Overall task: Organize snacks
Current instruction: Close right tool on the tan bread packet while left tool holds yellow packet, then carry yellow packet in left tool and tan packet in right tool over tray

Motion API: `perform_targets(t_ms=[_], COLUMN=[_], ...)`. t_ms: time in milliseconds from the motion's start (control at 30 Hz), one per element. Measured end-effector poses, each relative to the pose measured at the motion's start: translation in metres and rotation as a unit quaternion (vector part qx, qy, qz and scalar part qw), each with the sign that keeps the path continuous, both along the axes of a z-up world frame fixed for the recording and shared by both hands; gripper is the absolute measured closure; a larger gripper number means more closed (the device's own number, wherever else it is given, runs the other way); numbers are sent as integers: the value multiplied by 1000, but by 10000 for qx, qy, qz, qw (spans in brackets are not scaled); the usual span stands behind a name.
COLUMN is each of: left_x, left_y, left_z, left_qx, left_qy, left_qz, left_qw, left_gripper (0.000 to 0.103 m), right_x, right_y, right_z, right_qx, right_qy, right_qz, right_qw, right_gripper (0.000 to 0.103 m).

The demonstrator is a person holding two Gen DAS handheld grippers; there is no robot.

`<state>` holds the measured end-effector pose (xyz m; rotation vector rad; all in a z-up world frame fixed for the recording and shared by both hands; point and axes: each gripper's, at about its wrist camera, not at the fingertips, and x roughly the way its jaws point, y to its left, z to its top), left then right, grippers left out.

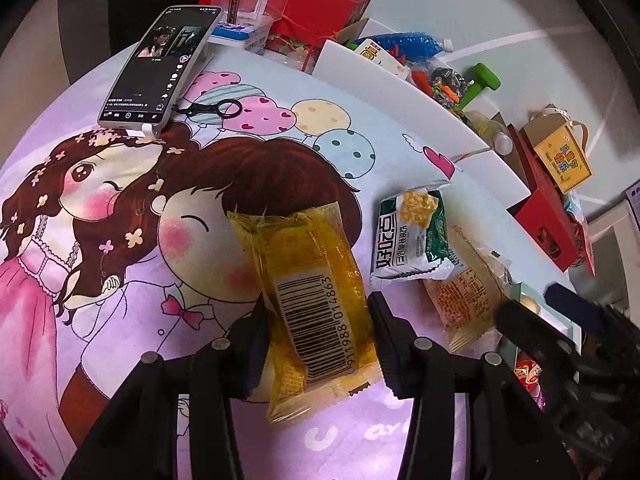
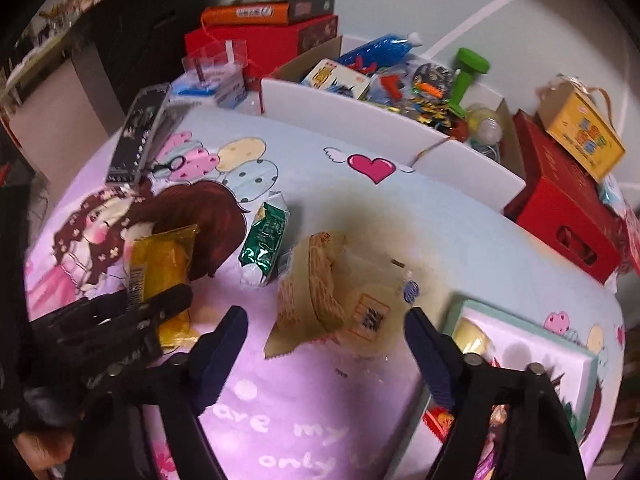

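Note:
My left gripper [image 1: 316, 332] has its jaws around a yellow snack packet [image 1: 312, 292] with a barcode; the right finger touches it, the left one sits at its edge. It also shows in the right wrist view [image 2: 164, 268]. A green and white snack packet [image 1: 416, 236] lies to its right [image 2: 266, 240]. A pale tan snack packet [image 2: 340, 292] lies between the wide-open fingers of my right gripper [image 2: 326, 332], untouched; it also shows in the left wrist view [image 1: 468, 288].
A phone [image 1: 160, 68] leans at the back left of the cartoon tablecloth [image 1: 120, 240]. A white box of toys [image 2: 360, 120], red boxes [image 2: 560, 208] and a yellow carton [image 2: 580, 136] stand behind. A pale green tray [image 2: 528, 336] sits front right.

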<state>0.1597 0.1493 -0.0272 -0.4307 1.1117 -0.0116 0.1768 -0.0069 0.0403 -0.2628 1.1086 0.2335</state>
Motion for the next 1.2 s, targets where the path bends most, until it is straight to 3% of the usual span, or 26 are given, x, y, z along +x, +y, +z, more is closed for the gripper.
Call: perform_targets(t_ms=[400, 633, 767, 1200], left_x=[3, 4, 4, 1], left_y=[3, 2, 3, -1], left_z=[-5, -6, -7, -2], left_qx=[-122, -126, -115, -34], left_qy=[54, 73, 97, 91], left_qz=[11, 12, 12, -49], left_qw=[9999, 9999, 9999, 9999], left_gripper=[54, 54, 54, 54], right_x=[29, 34, 33, 9], right_y=[30, 38, 40, 35], right_z=[-24, -45, -53, -33], right_qx=[-636, -898, -910, -662], right_qy=[431, 597, 644, 409], right_qz=[298, 337, 326, 277], right_qw=[9966, 9936, 9932, 9966], right_gripper=[52, 54, 61, 65])
